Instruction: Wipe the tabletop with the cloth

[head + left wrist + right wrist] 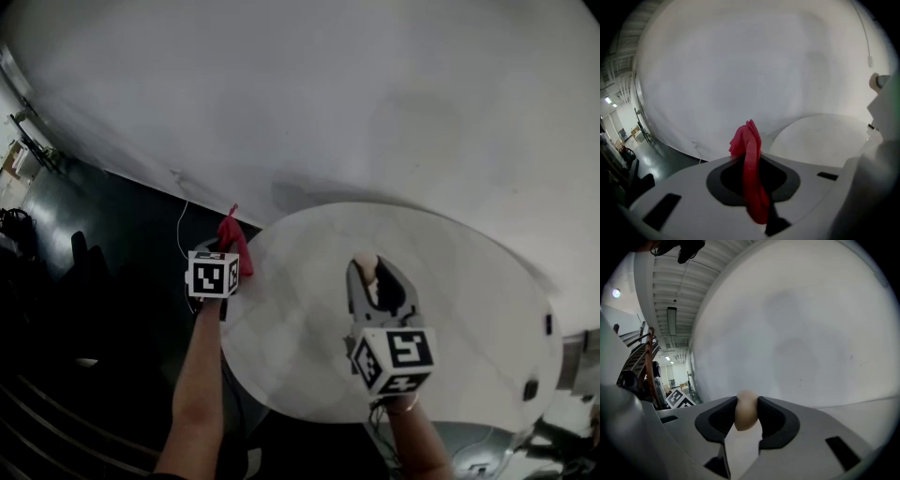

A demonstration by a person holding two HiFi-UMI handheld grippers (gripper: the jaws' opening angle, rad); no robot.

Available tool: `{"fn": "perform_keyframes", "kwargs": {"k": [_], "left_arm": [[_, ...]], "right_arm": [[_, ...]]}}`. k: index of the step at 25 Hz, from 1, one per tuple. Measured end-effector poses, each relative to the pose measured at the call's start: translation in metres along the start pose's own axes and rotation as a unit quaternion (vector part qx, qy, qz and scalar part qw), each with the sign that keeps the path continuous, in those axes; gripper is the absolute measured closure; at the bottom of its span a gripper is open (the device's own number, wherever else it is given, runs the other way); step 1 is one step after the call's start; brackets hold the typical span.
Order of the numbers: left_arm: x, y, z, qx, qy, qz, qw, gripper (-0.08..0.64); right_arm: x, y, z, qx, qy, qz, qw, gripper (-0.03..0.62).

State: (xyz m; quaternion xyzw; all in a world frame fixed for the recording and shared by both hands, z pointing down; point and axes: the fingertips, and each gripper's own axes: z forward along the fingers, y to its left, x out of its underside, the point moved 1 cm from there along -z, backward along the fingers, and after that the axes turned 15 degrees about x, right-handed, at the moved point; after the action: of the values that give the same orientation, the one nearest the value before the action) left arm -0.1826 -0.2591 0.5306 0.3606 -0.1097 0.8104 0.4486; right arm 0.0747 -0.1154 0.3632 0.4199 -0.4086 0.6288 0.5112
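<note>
A round white tabletop point(469, 309) lies below a white wall. My left gripper point(231, 246) is at the table's left edge, shut on a red cloth point(232, 234) that sticks up from between its jaws. In the left gripper view the cloth point(751, 173) hangs pinched between the jaws, with the tabletop point(825, 140) beyond to the right. My right gripper point(373, 277) hovers over the middle of the table, shut on a small beige egg-shaped object point(366, 267). In the right gripper view that object point(746, 411) is clamped between the pads point(768, 416).
A dark floor point(103, 216) with a white cable point(181, 230) lies left of the table. Dark steps are at the lower left. Grey gear point(562, 412) sits at the table's right edge. The left gripper's marker cube point(677, 400) shows in the right gripper view.
</note>
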Motion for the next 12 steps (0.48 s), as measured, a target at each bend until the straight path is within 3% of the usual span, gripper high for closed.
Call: {"fn": "perform_keyframes", "kwargs": {"k": [3, 6, 12], "left_arm": [[-0.023, -0.033, -0.006, 0.038, -0.029, 0.000, 0.9989, 0.502], [-0.050, -0.090, 0.003, 0.106, -0.044, 0.009, 0.9933, 0.502], [-0.073, -0.239, 0.046, 0.239, -0.036, 0.065, 0.9682, 0.502]], "right_arm": [[-0.002, -0.016, -0.011, 0.014, -0.005, 0.005, 1.000, 0.463], [-0.005, -0.034, -0.024, 0.036, -0.011, 0.014, 0.999, 0.464], [-0.002, -0.084, -0.054, 0.098, -0.019, 0.032, 0.994, 0.463]]}}
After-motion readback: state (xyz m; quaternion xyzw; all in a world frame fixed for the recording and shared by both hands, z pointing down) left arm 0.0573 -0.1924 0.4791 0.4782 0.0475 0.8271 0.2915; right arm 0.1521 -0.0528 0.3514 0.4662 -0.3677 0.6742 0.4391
